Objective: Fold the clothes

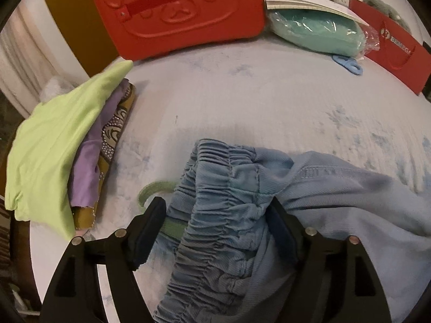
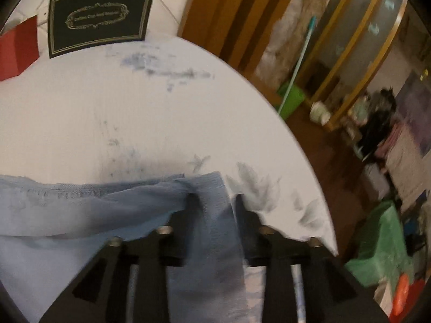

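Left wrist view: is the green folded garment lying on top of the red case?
No, the green garment lies on a stack of clothes at the left, apart from the red case standing behind.

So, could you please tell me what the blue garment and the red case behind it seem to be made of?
Blue garment: woven cloth, probably a soft denim-like twill, matte; fine diagonal ribbing, a stitched seam and a gathered elastic waistband show.
Red case: likely moulded plastic or stiff foam, smooth with a slight sheen; a bear face is embossed in it, and a flat strap handle is riveted on.
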`<state>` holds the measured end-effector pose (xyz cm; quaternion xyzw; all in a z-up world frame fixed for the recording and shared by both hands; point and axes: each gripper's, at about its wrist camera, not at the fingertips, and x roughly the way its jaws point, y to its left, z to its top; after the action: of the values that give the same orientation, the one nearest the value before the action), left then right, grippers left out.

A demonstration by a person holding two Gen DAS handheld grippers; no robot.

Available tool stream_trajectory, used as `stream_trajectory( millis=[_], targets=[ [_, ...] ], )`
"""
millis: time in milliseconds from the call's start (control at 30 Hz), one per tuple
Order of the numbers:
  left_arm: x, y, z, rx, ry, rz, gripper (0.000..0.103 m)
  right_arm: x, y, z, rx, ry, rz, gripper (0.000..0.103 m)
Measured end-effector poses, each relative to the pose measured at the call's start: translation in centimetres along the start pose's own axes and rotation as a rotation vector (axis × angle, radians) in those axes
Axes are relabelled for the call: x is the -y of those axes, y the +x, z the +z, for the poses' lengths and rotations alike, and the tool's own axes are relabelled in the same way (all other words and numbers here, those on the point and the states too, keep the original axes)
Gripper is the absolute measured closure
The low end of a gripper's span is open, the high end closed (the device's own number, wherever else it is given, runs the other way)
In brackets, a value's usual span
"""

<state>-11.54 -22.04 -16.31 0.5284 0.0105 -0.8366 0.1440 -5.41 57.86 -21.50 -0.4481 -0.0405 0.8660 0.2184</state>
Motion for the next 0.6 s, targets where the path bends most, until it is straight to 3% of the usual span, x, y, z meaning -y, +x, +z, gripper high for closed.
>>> stream_trajectory(
  millis=[100,267,533,600],
  targets=[
    [-1.7,-3.2,0.8,0.042,-0.024,-0.074,0.027,2.3,-3.8,-0.6,0.052,0.103,0.052,0.04],
    [-4.6,-8.4,1.7,0.15,-0.063,-0.162,0.026,4.4,-8.3,-2.4,0.029,0.206,0.142,0.039],
    [-2.7,-7.8,1.1,0.114,0.048,-0.211,0.026,3.2,-8.9,-7.4,-0.126,0.241,0.19,0.036],
    [-1.5,-7.4,0.4,0.102,0.112,-0.186,0.026,3.3,-9.3,-8.0,-0.145,0.251,0.214,0.031]
  ],
)
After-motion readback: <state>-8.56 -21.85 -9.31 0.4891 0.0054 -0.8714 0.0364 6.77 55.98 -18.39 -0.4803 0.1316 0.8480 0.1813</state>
